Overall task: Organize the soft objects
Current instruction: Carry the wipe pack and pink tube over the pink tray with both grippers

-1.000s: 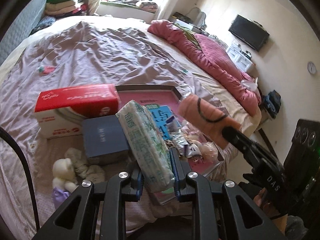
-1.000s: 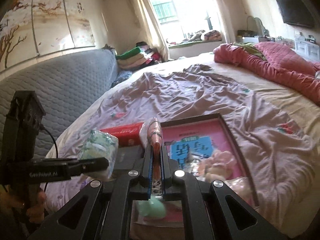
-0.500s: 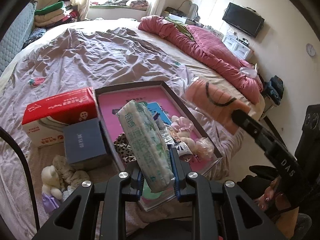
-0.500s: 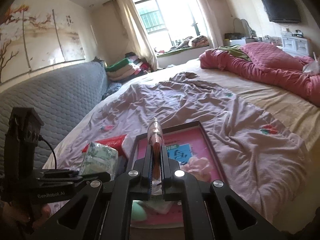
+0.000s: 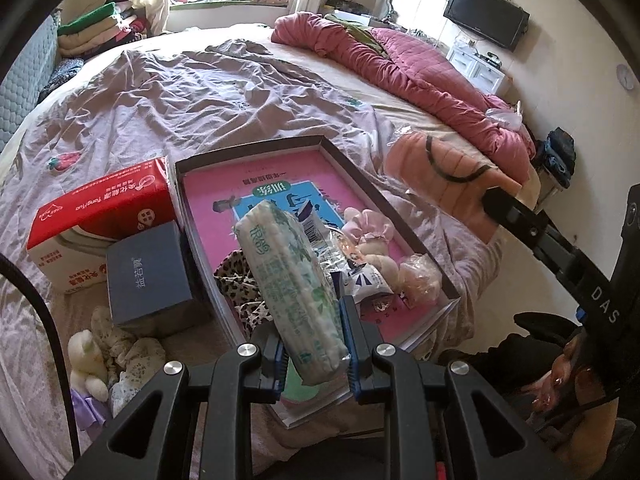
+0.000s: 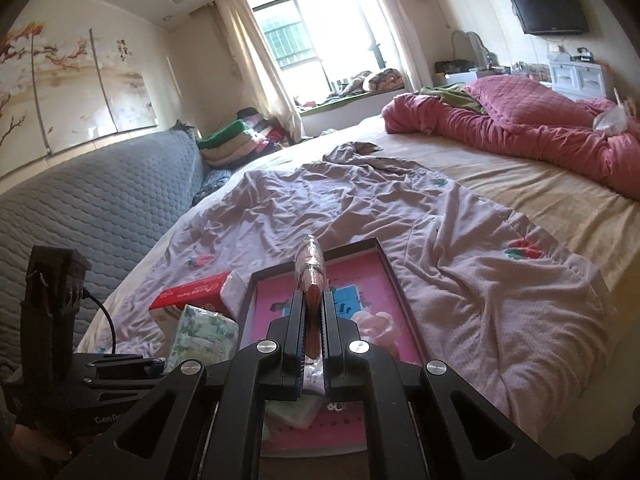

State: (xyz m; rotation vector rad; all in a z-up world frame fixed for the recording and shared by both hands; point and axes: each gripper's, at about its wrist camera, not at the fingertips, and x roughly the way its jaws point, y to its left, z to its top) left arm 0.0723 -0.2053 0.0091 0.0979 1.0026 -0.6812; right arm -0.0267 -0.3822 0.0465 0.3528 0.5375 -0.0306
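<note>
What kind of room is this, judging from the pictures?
Most likely a home bedroom: a wide bed with a rumpled pink quilt, a wall-mounted television, and folded bedding stacked near the curtained window.

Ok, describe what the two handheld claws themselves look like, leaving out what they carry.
Both are matte black plastic. The left claw has blue-edged fingers, silver screw heads and triangular cut-outs in its frame. The right claw is built the same. Seen from the side, one body reads "DAS", the other "GenRo...", with a black cable.
</note>
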